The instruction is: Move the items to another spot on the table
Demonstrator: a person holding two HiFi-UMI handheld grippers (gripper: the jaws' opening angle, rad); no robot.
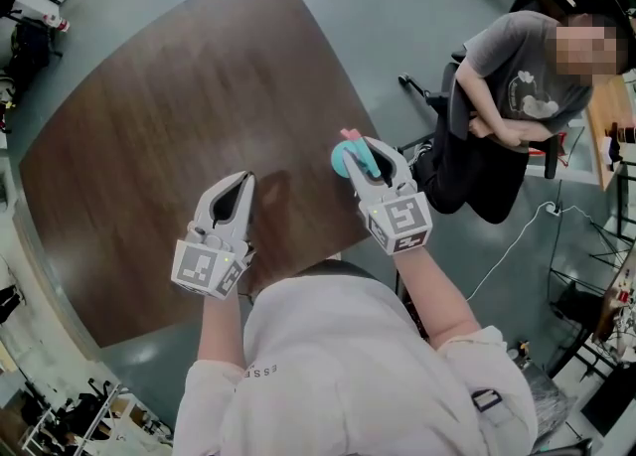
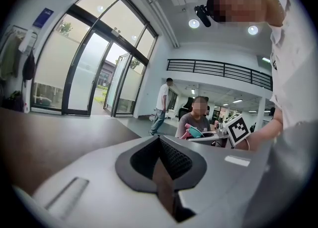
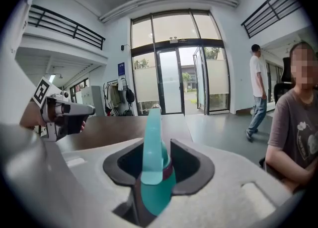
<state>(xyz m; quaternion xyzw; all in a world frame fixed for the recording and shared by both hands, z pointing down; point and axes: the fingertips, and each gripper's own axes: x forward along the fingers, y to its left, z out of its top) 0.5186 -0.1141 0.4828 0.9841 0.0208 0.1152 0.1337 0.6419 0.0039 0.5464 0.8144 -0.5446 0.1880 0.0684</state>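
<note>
The dark brown wooden bench (image 1: pixel 199 96) lies in front of the person who holds the grippers. The grey plastic left gripper (image 1: pixel 242 180) is over the near part of the bench, with nothing between its jaws. The grey plastic right gripper (image 1: pixel 353 158) is to its right, well apart, at the bench's near right edge. A teal plastic item (image 1: pixel 343 156) with a pink part sits between the right gripper's jaws and sticks out past their tips. Right of the bench, a person in a grey shirt (image 1: pixel 517 86) sits on a black chair (image 1: pixel 457 106). A white cable (image 1: pixel 512 245) lies on the floor nearer than the chair. Far behind the bench stand tall glass doors (image 3: pixel 174 78), with a standing person (image 3: pixel 258 93) to their right.
</note>
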